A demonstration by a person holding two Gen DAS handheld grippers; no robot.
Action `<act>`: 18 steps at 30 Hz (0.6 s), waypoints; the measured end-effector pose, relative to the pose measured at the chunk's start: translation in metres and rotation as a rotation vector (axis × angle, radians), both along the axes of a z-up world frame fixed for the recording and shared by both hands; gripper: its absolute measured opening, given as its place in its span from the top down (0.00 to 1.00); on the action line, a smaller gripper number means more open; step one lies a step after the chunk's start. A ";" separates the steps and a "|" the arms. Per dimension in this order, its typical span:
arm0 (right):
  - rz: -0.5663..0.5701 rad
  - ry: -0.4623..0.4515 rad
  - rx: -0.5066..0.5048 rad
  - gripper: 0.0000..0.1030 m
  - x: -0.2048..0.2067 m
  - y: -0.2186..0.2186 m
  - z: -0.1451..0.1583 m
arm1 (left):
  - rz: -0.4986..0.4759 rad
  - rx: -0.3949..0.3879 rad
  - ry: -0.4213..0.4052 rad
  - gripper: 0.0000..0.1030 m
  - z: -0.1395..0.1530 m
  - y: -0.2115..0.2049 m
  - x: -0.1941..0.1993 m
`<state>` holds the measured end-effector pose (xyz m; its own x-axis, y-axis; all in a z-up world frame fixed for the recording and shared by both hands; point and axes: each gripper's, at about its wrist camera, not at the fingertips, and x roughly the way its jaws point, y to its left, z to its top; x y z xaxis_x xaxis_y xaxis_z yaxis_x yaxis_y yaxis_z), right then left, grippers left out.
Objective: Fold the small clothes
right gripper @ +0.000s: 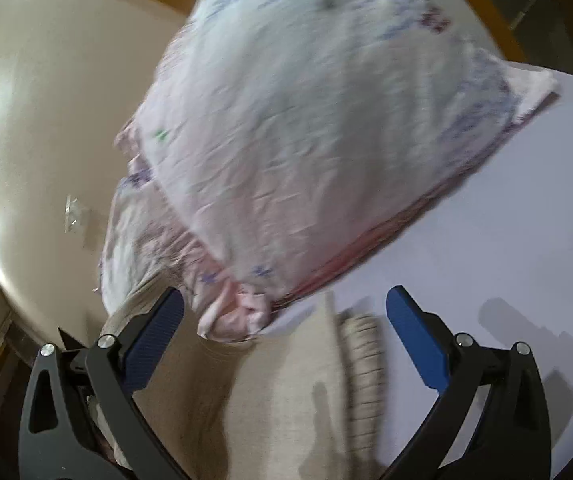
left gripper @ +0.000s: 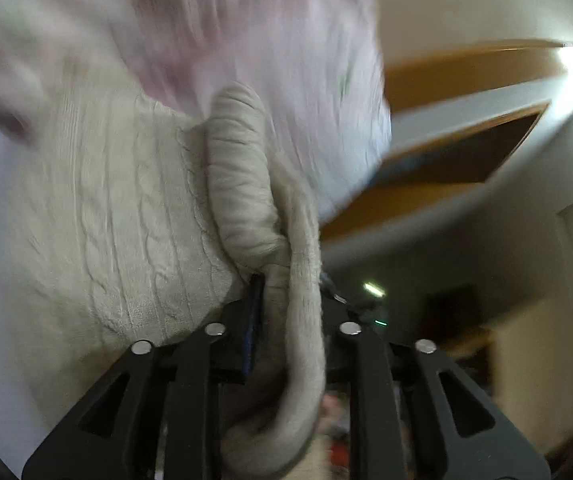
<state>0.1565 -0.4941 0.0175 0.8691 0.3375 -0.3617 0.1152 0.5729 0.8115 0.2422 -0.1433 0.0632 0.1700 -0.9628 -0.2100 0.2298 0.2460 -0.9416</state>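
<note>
Beige cable-knit garment [left gripper: 126, 216] pinched in our left gripper [left gripper: 286, 312]; jaws nearly closed on bunched, rolled edge, knit hanging off left side. Our right gripper [right gripper: 286, 320] spread wide, holding nothing, poised over beige knit lying flat on white table [right gripper: 526, 200]. Floral pink cloth [right gripper: 306, 120] heaped just beyond, reaching table's far edge. We judge folding early: knit lifted at one end, no neat fold visible, floral piece crumpled.
</note>
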 end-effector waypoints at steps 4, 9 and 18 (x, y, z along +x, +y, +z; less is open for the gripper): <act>0.017 0.058 0.099 0.02 0.002 -0.018 -0.016 | -0.131 -0.055 0.040 0.77 -0.013 -0.053 0.004; 0.146 0.174 0.067 0.02 0.020 -0.003 -0.022 | 0.077 0.293 -0.229 0.42 0.025 0.001 -0.016; 0.298 0.324 -0.048 0.23 0.036 0.036 -0.040 | 0.195 0.703 -0.264 0.26 -0.007 0.033 -0.031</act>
